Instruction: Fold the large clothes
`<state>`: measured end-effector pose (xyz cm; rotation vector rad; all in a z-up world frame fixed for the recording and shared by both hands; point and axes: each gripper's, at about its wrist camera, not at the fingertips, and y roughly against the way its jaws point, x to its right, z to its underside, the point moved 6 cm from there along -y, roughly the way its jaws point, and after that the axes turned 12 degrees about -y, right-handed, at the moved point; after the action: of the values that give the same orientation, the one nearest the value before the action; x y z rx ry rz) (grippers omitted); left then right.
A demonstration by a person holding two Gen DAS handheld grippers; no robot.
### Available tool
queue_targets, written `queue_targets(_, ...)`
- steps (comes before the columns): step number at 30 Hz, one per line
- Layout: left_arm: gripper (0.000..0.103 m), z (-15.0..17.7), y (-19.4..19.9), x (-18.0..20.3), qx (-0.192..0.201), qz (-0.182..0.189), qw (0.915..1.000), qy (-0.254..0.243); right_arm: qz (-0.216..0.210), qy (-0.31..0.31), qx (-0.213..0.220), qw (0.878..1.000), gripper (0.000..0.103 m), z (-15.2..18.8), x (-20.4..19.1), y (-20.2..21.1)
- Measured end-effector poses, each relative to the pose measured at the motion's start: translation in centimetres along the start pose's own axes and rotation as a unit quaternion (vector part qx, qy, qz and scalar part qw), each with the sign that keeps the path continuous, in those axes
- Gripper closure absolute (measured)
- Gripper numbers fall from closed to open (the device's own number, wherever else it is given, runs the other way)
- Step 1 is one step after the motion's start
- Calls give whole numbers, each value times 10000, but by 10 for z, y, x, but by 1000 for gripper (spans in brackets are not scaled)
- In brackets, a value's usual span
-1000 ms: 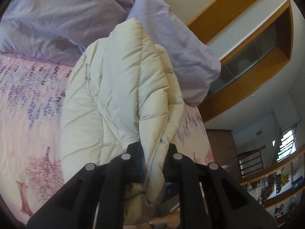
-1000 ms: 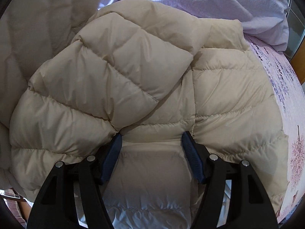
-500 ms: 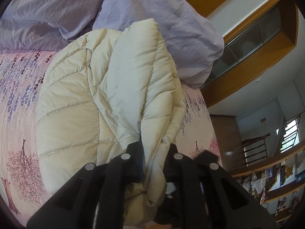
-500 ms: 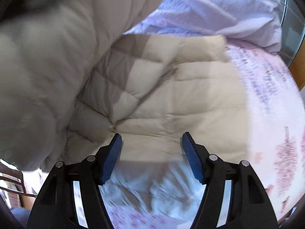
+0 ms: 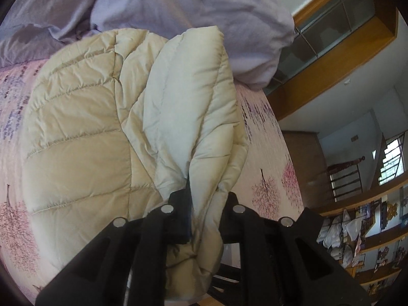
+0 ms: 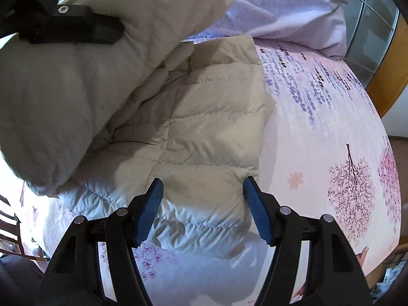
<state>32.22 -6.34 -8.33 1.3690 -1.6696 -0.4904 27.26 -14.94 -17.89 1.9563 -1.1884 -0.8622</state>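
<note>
A cream quilted puffer jacket (image 5: 81, 137) lies on a bed with a pink tree-print sheet (image 5: 265, 158). My left gripper (image 5: 204, 199) is shut on a thick fold of the jacket and carries that part over the flat body. In the right wrist view the lifted fold (image 6: 63, 89) hangs at upper left with the left gripper (image 6: 71, 29) clamped on it. My right gripper (image 6: 201, 188) stands open just above the jacket's near edge (image 6: 204, 153), its blue pads (image 6: 150, 209) touching nothing.
Lilac pillows and bedding (image 5: 193, 5) are heaped at the head of the bed (image 6: 275, 2). A wooden-framed glass partition (image 5: 331, 51) stands to the right. Shelves with clothes (image 5: 357, 229) and a dark chair (image 5: 341, 181) lie beyond the bed's right side. Bare sheet (image 6: 331, 127) spreads right of the jacket.
The left gripper has swung the held fold down and across over the jacket's body. The right gripper has drawn back from the jacket's middle to its near edge, staying open.
</note>
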Motion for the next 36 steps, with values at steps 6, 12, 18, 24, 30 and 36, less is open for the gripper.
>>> queue_targets(6,76,7,-15,13,-246,27,9995,-199,105,-182,31,9998,36,1,15,5)
queue_targets(12,48,0,6,20,7,5,9991,-433,275,-347,132,9989,36,-9,37,11)
queue_targets(18,44,-7,37,-1,284,-419,9976,-475,427,-479,352,9973,36,-31,50,23)
queue_targets(24,43,-2,68,-61,440,-1201,9914,-288,467,-538,616,9956,36,-64,50,37)
queue_targets(30,41,0,82,-133,426,-1864,9812,247,261,-488,734,9958,36,-90,23,52)
queue_targets(36,41,12,63,-157,65,-1837,9817,496,-19,-361,663,9971,36,-101,-11,53)
